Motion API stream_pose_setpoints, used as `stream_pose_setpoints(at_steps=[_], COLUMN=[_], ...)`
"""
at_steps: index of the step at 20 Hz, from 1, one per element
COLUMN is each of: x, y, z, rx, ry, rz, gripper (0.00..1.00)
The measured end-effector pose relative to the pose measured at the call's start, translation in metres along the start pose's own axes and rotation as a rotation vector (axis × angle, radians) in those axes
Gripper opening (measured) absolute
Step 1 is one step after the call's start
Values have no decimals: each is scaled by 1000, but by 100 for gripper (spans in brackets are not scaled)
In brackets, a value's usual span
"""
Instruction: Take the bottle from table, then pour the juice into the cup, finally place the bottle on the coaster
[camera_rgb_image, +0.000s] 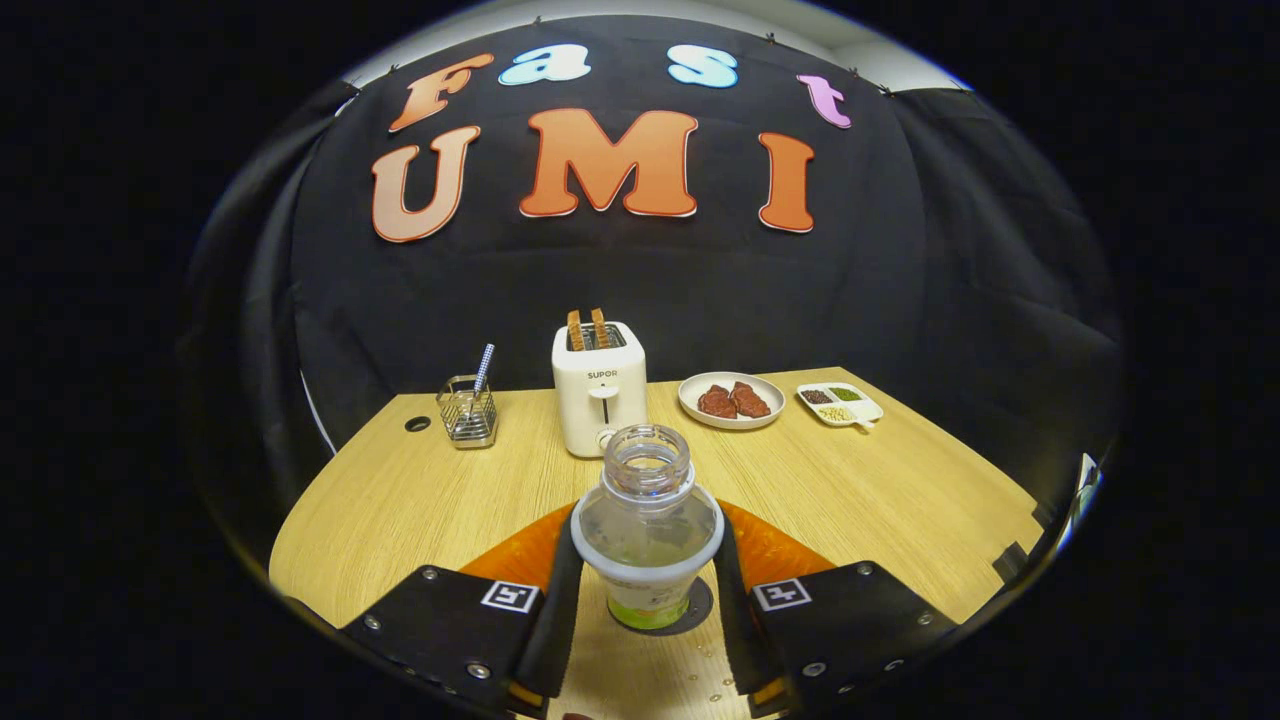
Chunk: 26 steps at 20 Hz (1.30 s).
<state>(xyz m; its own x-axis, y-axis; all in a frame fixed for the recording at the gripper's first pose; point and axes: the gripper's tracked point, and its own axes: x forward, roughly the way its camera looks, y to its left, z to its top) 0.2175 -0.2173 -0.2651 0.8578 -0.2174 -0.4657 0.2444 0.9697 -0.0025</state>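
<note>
Gripper (647, 590) in my hand closes around a clear bottle (647, 520), one finger (556, 610) against its left side and the other against its right, so both press on its body. With its cap off and mouth open, the bottle stands upright on a dark round coaster (690, 612), whose rim peeks out from under its base between my fingers. A green and white label wraps the lower part, and whether any juice remains inside I cannot tell.

Behind the bottle, and to either side of it, an orange mat (775, 552) curves across the wooden table (880, 490). A few drops of liquid (708, 672) lie on the wood just on my side of the bottle, near the right finger.

Straight beyond the bottle stands a white toaster (599, 388) with two slices of toast (588, 328) rising from its slots. To the toaster's left, well beyond the bottle, sits a wire holder (468, 410) with a utensil handle poking up. Off to the right of the toaster, past the bottle, a round plate (731, 400) carries two dark reddish pieces of food, and just beyond that plate a small divided dish (840, 403) holds portions of green, dark and pale bits.
</note>
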Motion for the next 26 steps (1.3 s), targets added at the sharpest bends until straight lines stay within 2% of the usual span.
stream_pose_setpoints(at_steps=[6, 17, 23, 26], x=[16, 16, 1, -17], y=[-10, -8, -8, -9], z=[-16, -18, 0, 20], rx=[9, 60, 106, 82], ry=[34, 14, -37, -69], rz=[-19, 1, 15, 17], gripper=[63, 75, 97, 97])
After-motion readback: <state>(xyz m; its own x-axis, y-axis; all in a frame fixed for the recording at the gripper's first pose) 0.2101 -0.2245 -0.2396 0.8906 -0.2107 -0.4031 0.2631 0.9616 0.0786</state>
